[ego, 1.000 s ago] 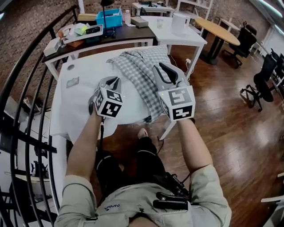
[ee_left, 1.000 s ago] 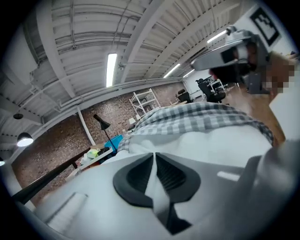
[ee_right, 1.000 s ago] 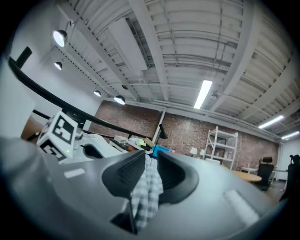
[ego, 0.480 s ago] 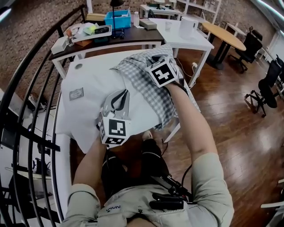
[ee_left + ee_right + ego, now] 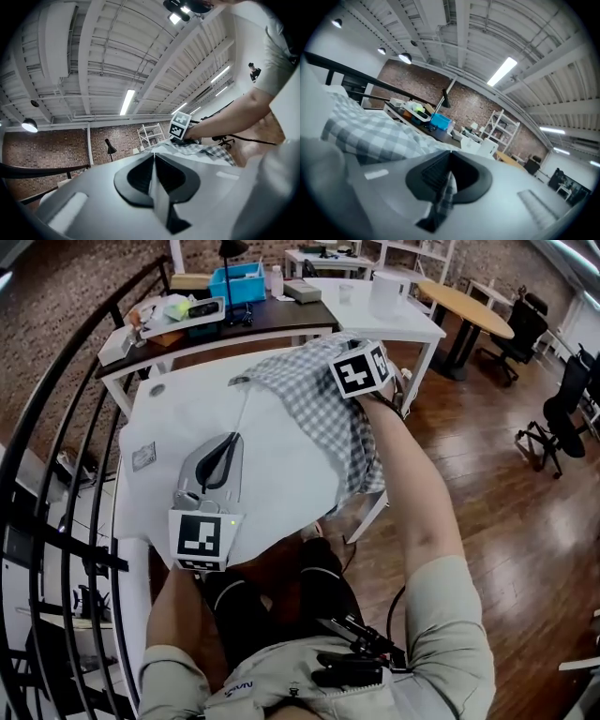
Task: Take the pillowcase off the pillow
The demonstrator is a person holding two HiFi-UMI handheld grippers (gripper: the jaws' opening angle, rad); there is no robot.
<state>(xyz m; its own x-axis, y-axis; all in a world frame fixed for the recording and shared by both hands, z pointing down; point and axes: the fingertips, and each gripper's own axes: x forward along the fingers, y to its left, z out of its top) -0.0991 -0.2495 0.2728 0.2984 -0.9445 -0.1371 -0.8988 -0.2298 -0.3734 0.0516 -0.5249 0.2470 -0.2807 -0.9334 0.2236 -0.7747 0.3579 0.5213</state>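
We see the right gripper closed on the grey-and-white checked fabric pillowcase. In the right gripper view a narrow fold of that soft woven check stands pinched between the two dark jaws, and more of it lies in rumpled folds to that gripper's left. In the head view only its marker cube and the hand behind it show; the jaw tips are hidden under the cube, down in the cloth. The pillowcase lies bunched under and around the right gripper and hangs off the table edge below the forearm. The left gripper is closed too, its jaws brought together on a thin, pale strip of smooth white cloth, which looks to us like the surface of the white pillow. A straight crease runs from its tips towards the checked cloth ahead. The pillow spreads broad and flat to the right of the left gripper, between the two tools. We cannot make out where the pillow ends and the white flat-topped table begins, since both are the same matt white. The folds hide how much of the pillow sits inside the pillowcase. Beyond both grippers stands a dark-topped desk carrying a blue plastic bin; the smaller clutter on it is too small for us to name.
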